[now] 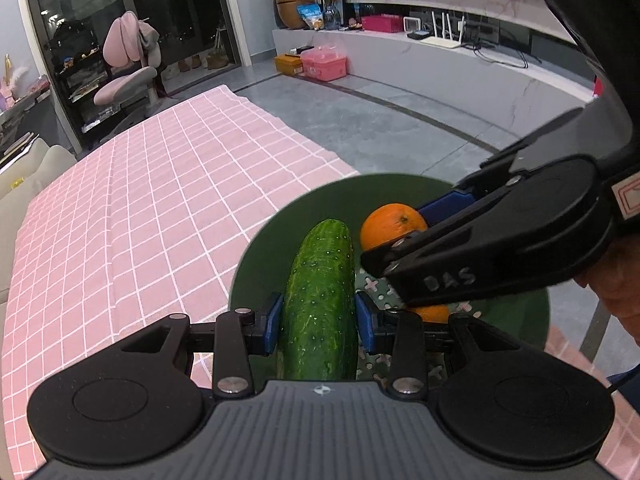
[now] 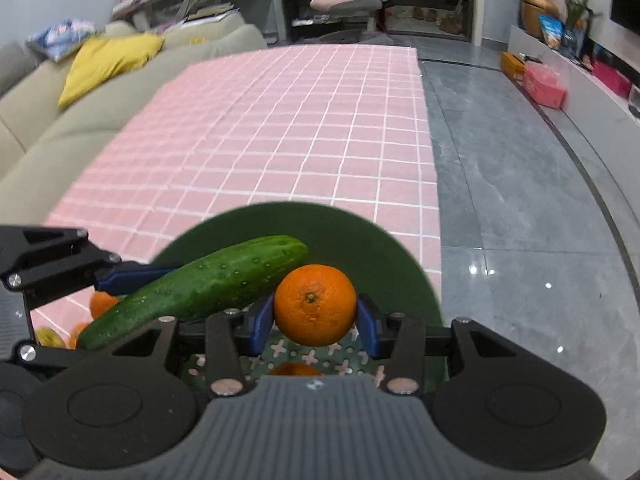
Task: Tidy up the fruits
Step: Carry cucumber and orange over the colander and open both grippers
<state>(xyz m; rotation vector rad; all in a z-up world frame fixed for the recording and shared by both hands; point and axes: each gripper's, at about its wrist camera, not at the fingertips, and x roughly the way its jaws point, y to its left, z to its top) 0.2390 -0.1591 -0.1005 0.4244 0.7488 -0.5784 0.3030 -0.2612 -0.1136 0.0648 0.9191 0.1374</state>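
My left gripper [image 1: 319, 320] is shut on a green cucumber [image 1: 322, 300] and holds it over a dark green bowl [image 1: 260, 256]. My right gripper [image 2: 316, 320] is shut on an orange [image 2: 315, 304] above the same bowl [image 2: 384, 248]. In the left wrist view the right gripper [image 1: 404, 228] comes in from the right with the orange [image 1: 392, 224]. In the right wrist view the left gripper [image 2: 120, 280] holds the cucumber [image 2: 208, 284] from the left. Another orange [image 2: 295, 369] lies in the bowl, on its patterned bottom.
The bowl stands at the near corner of a table with a pink checked cloth [image 2: 280, 132]. More oranges [image 2: 102, 304] and a banana [image 2: 48, 338] lie on the cloth at the left. A beige sofa [image 2: 60, 120] runs along the table's left; grey floor [image 2: 520, 200] lies to its right.
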